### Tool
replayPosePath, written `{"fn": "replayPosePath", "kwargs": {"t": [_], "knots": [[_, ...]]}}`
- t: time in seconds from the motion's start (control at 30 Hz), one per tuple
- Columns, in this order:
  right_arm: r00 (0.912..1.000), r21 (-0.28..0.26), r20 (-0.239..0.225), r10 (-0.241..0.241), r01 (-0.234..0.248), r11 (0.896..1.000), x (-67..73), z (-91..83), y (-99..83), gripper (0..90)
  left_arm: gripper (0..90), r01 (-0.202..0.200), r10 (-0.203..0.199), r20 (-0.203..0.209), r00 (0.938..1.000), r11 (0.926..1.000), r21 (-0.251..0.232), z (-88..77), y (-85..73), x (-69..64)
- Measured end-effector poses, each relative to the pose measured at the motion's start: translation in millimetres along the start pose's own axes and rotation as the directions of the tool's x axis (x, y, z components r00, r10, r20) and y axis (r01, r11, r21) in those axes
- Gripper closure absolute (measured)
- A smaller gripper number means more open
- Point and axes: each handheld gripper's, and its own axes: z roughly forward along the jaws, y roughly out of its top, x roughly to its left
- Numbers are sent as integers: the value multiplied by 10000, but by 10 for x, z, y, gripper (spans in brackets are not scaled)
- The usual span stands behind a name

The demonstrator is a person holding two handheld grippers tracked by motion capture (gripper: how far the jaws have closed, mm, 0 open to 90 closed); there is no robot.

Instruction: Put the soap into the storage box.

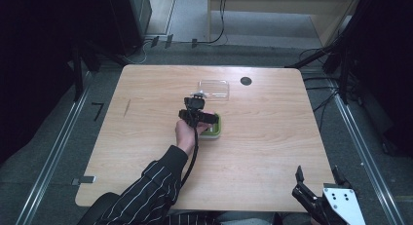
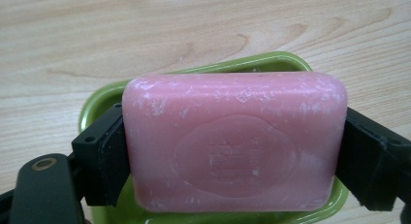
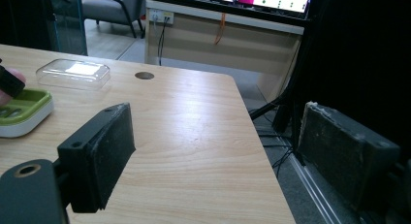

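Observation:
A pink soap bar [image 2: 235, 141] is clamped by its two short ends between the jaws of my left gripper [image 2: 232, 156], just above a green soap dish [image 2: 97, 100]. In the high view the left gripper [image 1: 197, 113] hovers over that dish [image 1: 215, 130] at the table's middle. A clear plastic lid [image 1: 215, 88] lies flat behind the dish, also seen as the lid [image 3: 73, 71] in the right gripper view. My right gripper [image 1: 319, 182] stands open at the table's near right corner, its jaws wide apart with nothing between them [image 3: 213, 151].
The wooden table [image 1: 272, 137] has a round dark cable hole [image 1: 246, 81] at its back right. The table's right edge drops off beside the right gripper. A striped sleeve [image 1: 146, 191] comes in from the bottom.

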Motion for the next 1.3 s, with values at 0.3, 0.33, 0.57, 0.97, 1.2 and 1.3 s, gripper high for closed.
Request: {"fn": "replayPosePath", "kwargs": {"t": [0.3,0.33,0.57,0.97,1.2,1.3], "knots": [[10000,-31,-32,-6,6,10000,3,1,2,127,133,106,-111,-299,9995,9998,-148,47,-15,-74],[10000,-35,-34,4,-4,10000,4,1,2,127,133,55,-57,-320,9995,10000,-70,57,-16,-81],[10000,-43,-43,10,-10,10000,5,3,3,127,133,175,-175,-458,9988,9998,-16,111,-35,-135],[10000,-67,-76,8,-8,10000,7,3,4,127,134,451,-463,-584,9972,9987,-218,165,-63,-164],[10000,-72,-92,11,-12,10000,11,9,7,127,134,537,-548,-513,9972,9983,-232,176,-82,-168],[10000,-80,-75,19,-20,10000,13,11,7,127,134,643,-655,-504,9966,9976,-250,182,-93,-173]]}}
